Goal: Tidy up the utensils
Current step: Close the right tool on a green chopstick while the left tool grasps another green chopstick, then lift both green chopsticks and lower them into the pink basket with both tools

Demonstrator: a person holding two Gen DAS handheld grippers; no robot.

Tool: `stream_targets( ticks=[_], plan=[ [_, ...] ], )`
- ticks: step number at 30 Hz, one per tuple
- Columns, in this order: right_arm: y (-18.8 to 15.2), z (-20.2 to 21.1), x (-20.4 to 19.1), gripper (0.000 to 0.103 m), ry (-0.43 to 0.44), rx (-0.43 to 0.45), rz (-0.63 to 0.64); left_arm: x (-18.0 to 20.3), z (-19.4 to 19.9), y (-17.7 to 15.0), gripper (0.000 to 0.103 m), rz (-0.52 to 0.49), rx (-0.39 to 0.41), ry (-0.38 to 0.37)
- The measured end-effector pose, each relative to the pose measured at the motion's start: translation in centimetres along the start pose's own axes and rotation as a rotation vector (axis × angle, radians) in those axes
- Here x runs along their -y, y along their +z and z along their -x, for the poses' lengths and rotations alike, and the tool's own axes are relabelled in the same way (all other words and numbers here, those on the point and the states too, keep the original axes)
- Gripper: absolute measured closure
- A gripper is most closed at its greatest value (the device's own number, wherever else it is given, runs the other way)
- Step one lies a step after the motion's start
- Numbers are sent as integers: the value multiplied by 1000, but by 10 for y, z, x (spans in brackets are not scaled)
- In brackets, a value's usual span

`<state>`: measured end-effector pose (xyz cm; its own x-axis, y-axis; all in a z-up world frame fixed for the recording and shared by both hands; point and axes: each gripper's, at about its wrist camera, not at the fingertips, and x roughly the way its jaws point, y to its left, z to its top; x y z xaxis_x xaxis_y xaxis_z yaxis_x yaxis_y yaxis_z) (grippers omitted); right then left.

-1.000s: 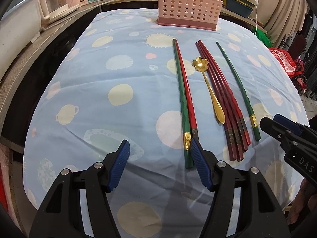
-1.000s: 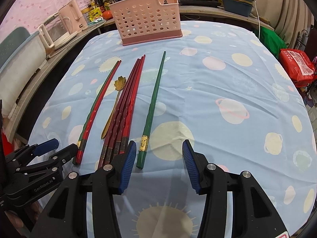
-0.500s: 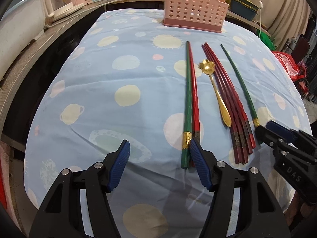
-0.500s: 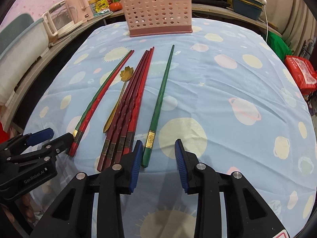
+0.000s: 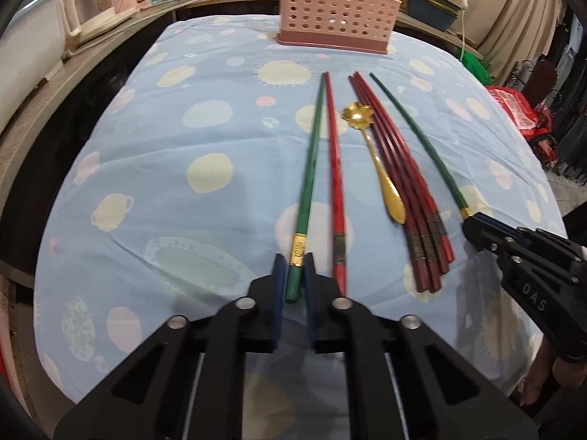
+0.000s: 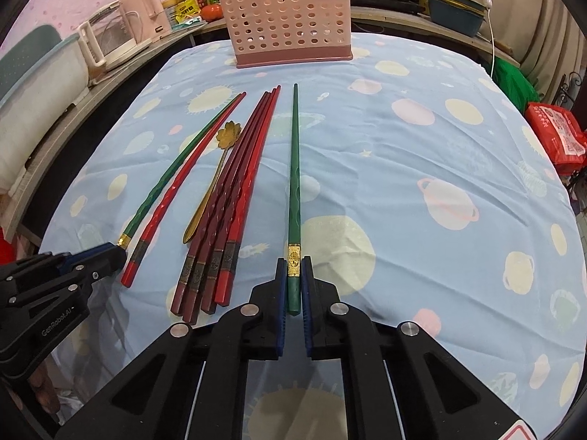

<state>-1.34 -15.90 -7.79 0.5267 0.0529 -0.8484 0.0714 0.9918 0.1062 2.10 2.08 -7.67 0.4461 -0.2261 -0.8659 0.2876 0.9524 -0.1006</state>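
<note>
- My left gripper (image 5: 293, 275) has just been closing, and its blue pads now pinch the thick near end of the leftmost green chopstick (image 5: 310, 179), right at the gold band.
- That stick looks a little blurred in the left wrist view; its thin tip points far, toward the pink perforated holder (image 5: 332, 9).
- My right gripper (image 6: 293, 286) has just been closing too, and it now clamps the near end of the other green chopstick (image 6: 294, 168), the one lying alone on the right of the row.
- Just right of my left-hand stick lies a bright red chopstick (image 5: 335, 168), flat on the blue spotted tablecloth (image 5: 176, 154).
- Next to the right is the gold spoon (image 5: 374, 157), flower-shaped bowl at the far end, handle toward me.
- Touching the spoon's right side is a bundle of dark red chopsticks (image 5: 407, 190), fanned together at their thick near ends.
- The holder stands upright at the far edge of the cloth, well apart from the utensils.
- From the left wrist view, the right gripper's tips sit at the near end of its stick, at the right edge.
</note>
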Motion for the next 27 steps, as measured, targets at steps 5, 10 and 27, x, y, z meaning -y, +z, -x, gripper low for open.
stream_targets(
  ticks=[5, 10, 27],
  plan=[
    [-1, 8, 4, 96, 17, 9, -18, -3, 5, 1, 96, 24, -3, -39],
    [4, 26, 10, 96, 25, 54, -39, -7, 23, 8, 96, 37, 36, -39],
    [70, 110, 32, 96, 73, 287, -92, -25, 104, 78, 96, 63, 266, -20]
  ],
)
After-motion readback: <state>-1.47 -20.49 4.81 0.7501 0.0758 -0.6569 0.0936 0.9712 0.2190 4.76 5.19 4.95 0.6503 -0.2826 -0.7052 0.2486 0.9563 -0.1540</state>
